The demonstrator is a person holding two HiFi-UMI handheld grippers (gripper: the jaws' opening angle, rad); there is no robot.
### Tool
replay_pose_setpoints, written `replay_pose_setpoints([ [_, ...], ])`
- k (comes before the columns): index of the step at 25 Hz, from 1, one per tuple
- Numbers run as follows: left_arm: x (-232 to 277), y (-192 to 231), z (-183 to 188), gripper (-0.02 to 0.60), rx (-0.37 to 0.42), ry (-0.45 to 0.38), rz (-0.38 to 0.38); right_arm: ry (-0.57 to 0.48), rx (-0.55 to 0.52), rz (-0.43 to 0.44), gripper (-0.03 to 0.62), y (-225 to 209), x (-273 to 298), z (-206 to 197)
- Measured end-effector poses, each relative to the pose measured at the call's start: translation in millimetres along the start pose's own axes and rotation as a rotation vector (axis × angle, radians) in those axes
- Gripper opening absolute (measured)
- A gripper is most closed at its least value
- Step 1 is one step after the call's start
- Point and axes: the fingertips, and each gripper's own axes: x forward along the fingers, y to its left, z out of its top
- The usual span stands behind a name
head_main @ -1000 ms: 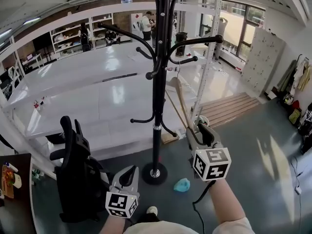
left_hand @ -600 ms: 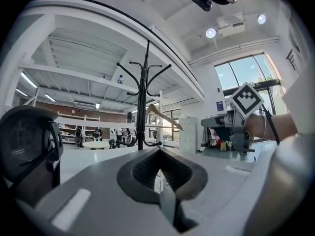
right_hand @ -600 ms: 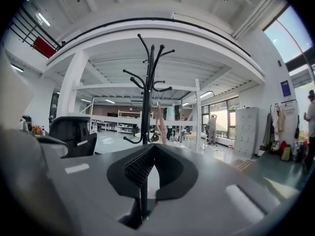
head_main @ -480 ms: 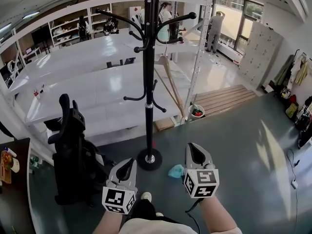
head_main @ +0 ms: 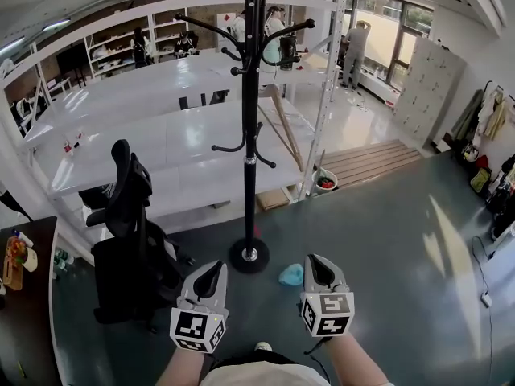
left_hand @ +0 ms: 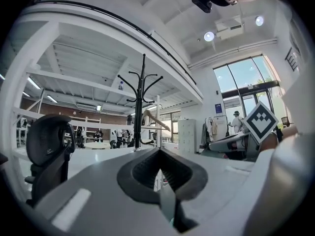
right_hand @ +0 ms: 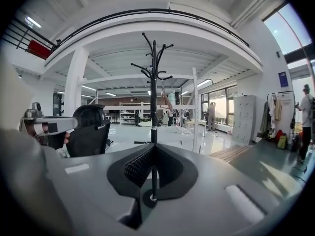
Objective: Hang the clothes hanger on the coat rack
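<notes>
Down at the bottom of the head view, my left claw (head_main: 214, 268) and right claw (head_main: 315, 262) are side by side above the grey floor. Both are closed and hold nothing. Well ahead of them stands the black coat rack (head_main: 250, 135). The wooden clothes hanger (head_main: 276, 111) hangs high on its right side, well apart from both claws. 1 black office chair (head_main: 129, 223) stands left of the rack, and 1 small blue thing (head_main: 291, 275) lies on the floor just beyond my right claw.

Across the left gripper view, the left claw (left_hand: 158, 151) has its 2 jaws meeting at the tips, empty. The coat rack (left_hand: 142, 97) rises far beyond them, with the clothes hanger (left_hand: 156, 119) slanting off its right.

Along the right gripper view, the right claw (right_hand: 153, 149) is likewise pressed together and empty. The coat rack (right_hand: 153, 82) stands dead ahead, and the clothes hanger (right_hand: 165, 102) hangs just right of its pole.
</notes>
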Motion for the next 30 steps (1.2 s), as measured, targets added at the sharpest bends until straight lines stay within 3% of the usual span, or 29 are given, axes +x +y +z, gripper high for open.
replay_pose_setpoints([
  [20,-244.6,-48.0,10.4,0.0,-0.004,-0.014,-0.015,0.014,-0.011,0.005,0.026,130.5,-207.5,-51.3],
  [30,-298.9,-70.9,12.7,0.0,-0.016,-0.004,-0.03,0.036,0.001,0.006,0.026,154.5,-264.8,-71.4],
])
